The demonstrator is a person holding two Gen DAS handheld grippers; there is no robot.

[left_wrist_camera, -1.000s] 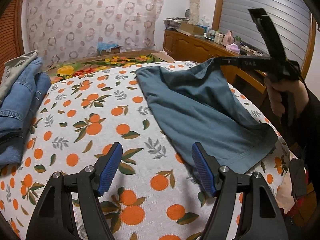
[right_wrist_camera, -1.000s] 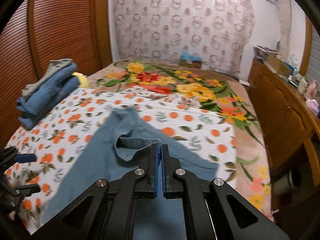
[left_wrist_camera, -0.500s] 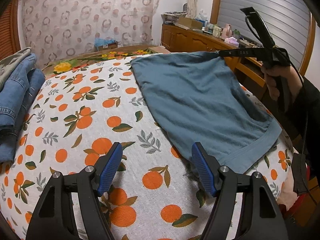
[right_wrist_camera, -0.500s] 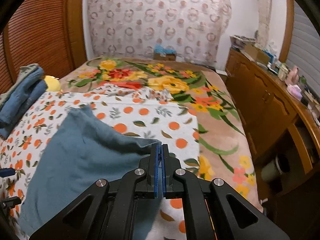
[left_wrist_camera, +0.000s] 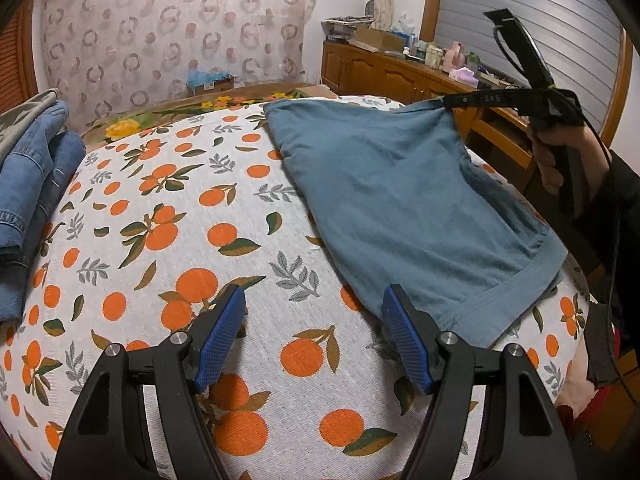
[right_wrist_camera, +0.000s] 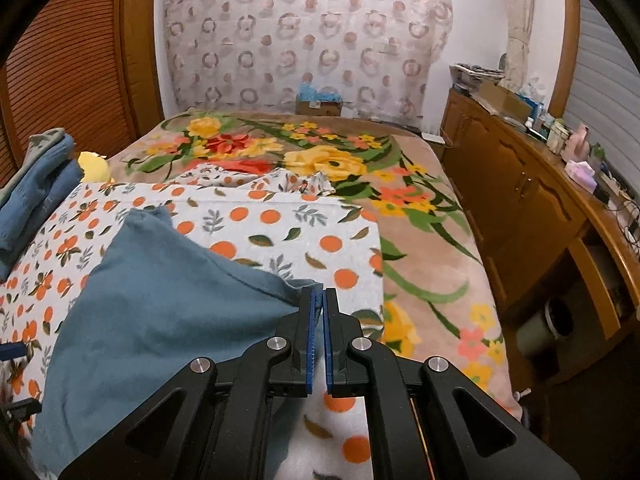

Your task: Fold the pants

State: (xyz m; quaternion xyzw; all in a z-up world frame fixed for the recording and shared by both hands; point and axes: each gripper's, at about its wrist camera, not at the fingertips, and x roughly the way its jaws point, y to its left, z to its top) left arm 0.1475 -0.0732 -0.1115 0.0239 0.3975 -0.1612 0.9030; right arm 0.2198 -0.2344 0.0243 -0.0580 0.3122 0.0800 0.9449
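Pants (left_wrist_camera: 404,204), blue-grey, spread on the orange-print sheet (left_wrist_camera: 168,240) of the bed; right claw (right_wrist_camera: 319,304) pinching one corner, jaws beginning to part, cloth still between them. Left claw (left_wrist_camera: 314,328) wide, empty, beside the waistband.

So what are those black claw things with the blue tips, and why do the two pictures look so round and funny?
Those claws are grabbing tools, one in each of a person's hands. Each carries a small wide-eyed camera, which bends the picture. One picture looks along the left gripper, open and empty above the orange-print cloth on the bed. The other looks along the right gripper, pinching a corner of the blue pants and lifting it. You can see the hand holding that tool in the left picture. Folded jeans wait at the side.
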